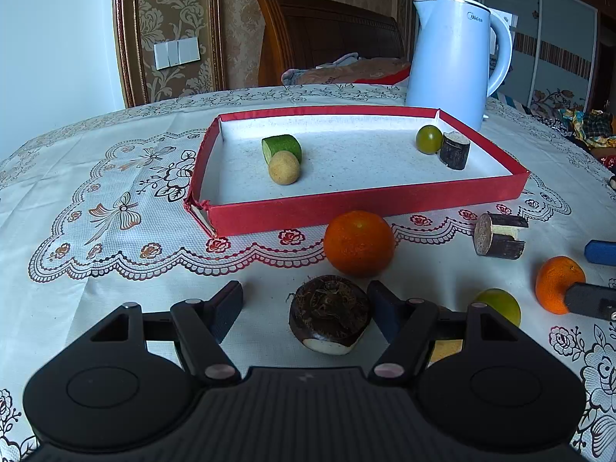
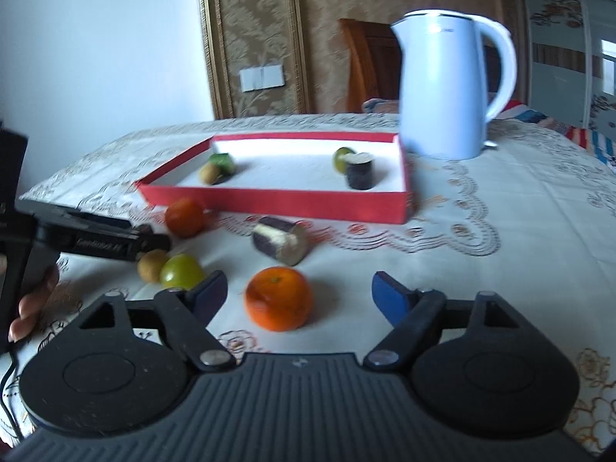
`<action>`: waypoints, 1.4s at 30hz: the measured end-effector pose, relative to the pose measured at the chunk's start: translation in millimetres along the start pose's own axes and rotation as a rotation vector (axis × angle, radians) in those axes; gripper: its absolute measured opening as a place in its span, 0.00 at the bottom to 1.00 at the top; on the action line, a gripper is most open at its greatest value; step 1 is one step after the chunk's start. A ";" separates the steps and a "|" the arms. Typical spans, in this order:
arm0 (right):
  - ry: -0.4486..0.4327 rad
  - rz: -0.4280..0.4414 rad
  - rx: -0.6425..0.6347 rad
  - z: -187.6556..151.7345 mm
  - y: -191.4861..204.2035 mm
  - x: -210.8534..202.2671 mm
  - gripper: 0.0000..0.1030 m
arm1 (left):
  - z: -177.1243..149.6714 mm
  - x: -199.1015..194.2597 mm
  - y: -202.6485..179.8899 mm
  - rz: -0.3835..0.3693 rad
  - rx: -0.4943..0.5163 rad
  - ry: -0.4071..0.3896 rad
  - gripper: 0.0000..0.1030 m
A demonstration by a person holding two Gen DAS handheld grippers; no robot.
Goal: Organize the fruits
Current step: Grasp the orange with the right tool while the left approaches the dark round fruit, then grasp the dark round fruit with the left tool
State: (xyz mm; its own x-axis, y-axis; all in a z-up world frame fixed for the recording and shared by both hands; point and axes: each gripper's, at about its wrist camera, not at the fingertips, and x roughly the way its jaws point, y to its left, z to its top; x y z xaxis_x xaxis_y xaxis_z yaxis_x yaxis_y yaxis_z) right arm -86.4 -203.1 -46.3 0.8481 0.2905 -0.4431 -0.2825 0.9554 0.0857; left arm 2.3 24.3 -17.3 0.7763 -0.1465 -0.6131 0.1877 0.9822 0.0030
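A red tray (image 1: 346, 208) (image 2: 277, 202) holds a green cucumber piece (image 1: 283, 146), a tan round fruit (image 1: 284, 169), a green fruit (image 1: 428, 139) and a dark sugarcane piece (image 1: 455, 150). My left gripper (image 1: 304, 304) is open around a dark brown water chestnut (image 1: 329, 317) on the cloth. An orange (image 1: 359, 242) lies just beyond it. My right gripper (image 2: 298, 294) is open around a second orange (image 2: 278, 297). A notched sugarcane piece (image 2: 280, 239) lies beyond that. A green fruit (image 2: 181, 270) and a tan fruit (image 2: 152, 265) lie left of it.
A pale blue kettle (image 1: 454, 57) (image 2: 446, 84) stands behind the tray's right corner. The left gripper's body (image 2: 88, 242) and a hand (image 2: 34, 304) reach in from the left in the right wrist view. A patterned tablecloth (image 1: 96, 211) covers the table.
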 end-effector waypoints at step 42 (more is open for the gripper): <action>-0.012 -0.086 0.090 23.2 -15.1 17.9 0.40 | 0.0 -0.9 -2.6 -0.013 0.016 -0.014 0.54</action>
State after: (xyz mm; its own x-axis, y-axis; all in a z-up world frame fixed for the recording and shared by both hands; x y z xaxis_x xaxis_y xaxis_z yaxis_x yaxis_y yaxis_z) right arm -56.6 -211.1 -34.8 0.8728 0.2078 -0.4416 -0.1680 0.9775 0.1278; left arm 1.0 21.9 -16.8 0.7822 -0.1610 -0.6019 0.2072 0.9783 0.0076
